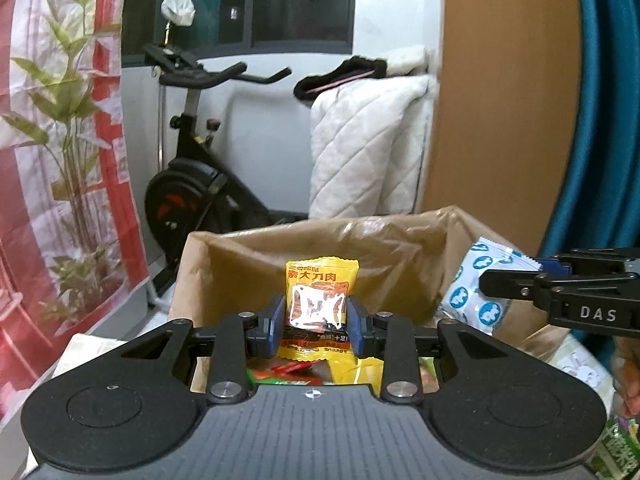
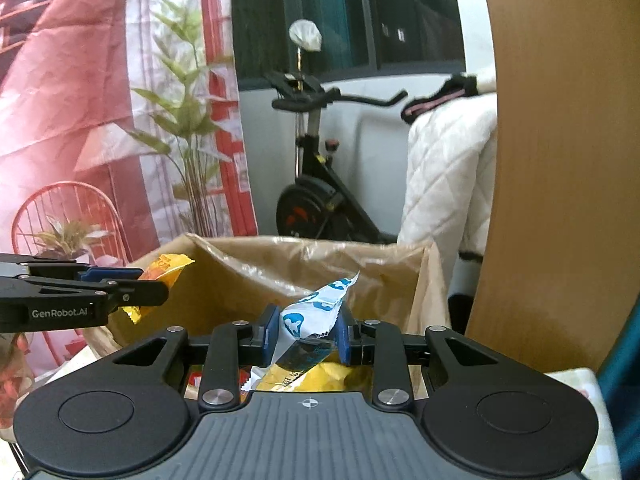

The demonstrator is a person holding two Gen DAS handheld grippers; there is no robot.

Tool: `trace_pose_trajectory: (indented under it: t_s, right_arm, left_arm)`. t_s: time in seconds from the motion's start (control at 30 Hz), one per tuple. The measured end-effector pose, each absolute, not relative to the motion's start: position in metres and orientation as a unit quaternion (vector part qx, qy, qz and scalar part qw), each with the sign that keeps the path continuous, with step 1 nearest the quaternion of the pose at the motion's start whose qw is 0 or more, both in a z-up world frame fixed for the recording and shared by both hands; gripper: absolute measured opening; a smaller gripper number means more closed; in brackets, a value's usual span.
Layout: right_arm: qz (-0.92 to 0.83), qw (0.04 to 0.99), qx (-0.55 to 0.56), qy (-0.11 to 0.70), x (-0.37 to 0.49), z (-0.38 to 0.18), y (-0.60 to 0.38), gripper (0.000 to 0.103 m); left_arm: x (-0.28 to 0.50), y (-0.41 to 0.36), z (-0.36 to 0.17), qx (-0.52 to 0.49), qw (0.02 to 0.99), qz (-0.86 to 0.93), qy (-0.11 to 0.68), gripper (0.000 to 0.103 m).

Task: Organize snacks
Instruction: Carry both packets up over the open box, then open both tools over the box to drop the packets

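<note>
The left gripper (image 1: 312, 320) is closed on a yellow foil snack packet with red print (image 1: 320, 304), held upright above the open brown paper bag lined with clear plastic (image 1: 248, 248). To its right, the right gripper (image 2: 306, 334) is clamped on a white snack packet with blue round motifs (image 2: 316, 312), tilted over the same bag. More wrapped snacks (image 1: 296, 372) lie inside, near the grippers. A black exercise bike (image 1: 192, 184) stands far behind.
</note>
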State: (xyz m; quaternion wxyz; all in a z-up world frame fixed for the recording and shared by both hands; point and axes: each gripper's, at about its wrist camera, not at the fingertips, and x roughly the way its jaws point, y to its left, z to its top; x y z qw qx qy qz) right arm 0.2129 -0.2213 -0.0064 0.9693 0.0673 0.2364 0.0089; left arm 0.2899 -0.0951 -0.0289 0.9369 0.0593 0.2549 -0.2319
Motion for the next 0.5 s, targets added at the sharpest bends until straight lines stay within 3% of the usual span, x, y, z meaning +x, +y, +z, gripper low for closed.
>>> trace_pose_trajectory:
  t_s: [0.07,0.13,0.27,0.33,0.43,0.5]
  right_arm:
    - [0.007,0.968,0.069,0.242,0.213,-0.01,-0.22,0.031]
    - [0.004,0.969,0.067,0.239,0.21,-0.01,-0.218,0.034]
    - [0.009,0.97,0.073,0.23,0.204,-0.005,-0.215,0.062]
    - [0.01,0.972,0.076,0.223,0.197,-0.002,-0.213,0.07]
    - [0.01,0.975,0.073,0.209,0.183,0.0,-0.207,0.082]
    - [0.005,0.978,0.072,0.195,0.172,0.002,-0.202,0.096]
  left_arm:
    - [0.289,-0.092,-0.03,0.055,0.938,-0.226,0.256,0.042]
    - [0.286,-0.088,-0.028,0.051,0.939,-0.222,0.258,0.057]
    - [0.277,-0.081,-0.022,0.048,0.942,-0.215,0.255,0.07]
    - [0.27,-0.077,-0.018,0.046,0.944,-0.206,0.252,0.082]
    - [0.256,-0.069,-0.01,0.043,0.949,-0.195,0.244,0.088]
    - [0.246,-0.063,-0.006,0.04,0.95,-0.192,0.242,0.09]
